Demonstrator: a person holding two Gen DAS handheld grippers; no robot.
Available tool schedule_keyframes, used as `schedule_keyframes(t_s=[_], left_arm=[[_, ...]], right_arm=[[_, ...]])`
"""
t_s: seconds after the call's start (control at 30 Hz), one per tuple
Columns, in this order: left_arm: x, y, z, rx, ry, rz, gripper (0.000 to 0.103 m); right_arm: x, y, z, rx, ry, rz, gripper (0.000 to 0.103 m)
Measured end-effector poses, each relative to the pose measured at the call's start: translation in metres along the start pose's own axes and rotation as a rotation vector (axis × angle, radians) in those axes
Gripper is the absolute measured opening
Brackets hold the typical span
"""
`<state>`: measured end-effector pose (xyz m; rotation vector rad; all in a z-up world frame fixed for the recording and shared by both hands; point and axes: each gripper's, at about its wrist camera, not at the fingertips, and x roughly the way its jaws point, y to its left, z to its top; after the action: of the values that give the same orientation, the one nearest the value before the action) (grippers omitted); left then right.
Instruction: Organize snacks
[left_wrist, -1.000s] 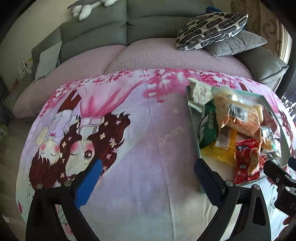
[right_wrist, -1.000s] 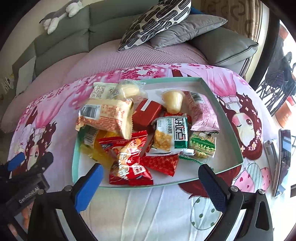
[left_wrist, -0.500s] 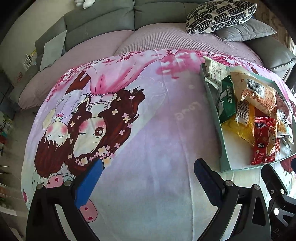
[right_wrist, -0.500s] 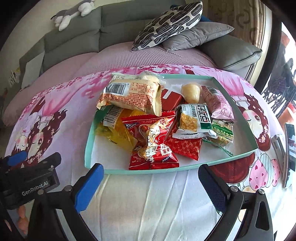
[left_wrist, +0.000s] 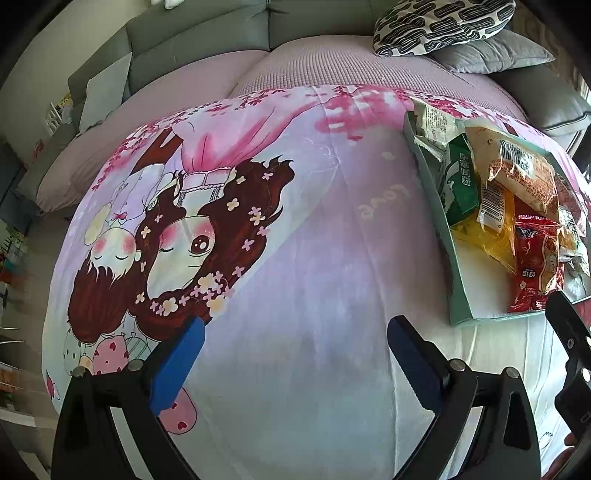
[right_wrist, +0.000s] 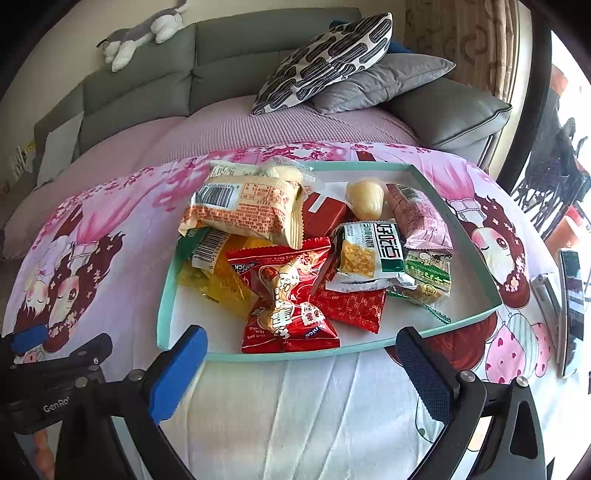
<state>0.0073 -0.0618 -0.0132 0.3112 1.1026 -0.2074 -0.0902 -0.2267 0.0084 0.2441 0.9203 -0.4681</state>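
Both tools (right_wrist: 301, 356) gape, seemingly clear of snack tray (right_wrist: 164, 295)

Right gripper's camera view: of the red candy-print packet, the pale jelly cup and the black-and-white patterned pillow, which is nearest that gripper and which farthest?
From the right gripper, nearest first:
1. Red candy-print packet, at the tray's front edge, just beyond the fingers.
2. Pale jelly cup, toward the tray's back, slightly right.
3. Black-and-white patterned pillow, on the sofa behind the table.
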Motion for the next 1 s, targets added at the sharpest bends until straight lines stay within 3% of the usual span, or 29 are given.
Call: schedule_keyframes(t_s=[1.0], left_arm=[[-0.004, -0.007, 0.005, 0.025, -0.058, -0.003, 0.099]], right_arm=[[0.004, -0.004, -0.001, 0.005, -0.001, -0.026, 0.103]])
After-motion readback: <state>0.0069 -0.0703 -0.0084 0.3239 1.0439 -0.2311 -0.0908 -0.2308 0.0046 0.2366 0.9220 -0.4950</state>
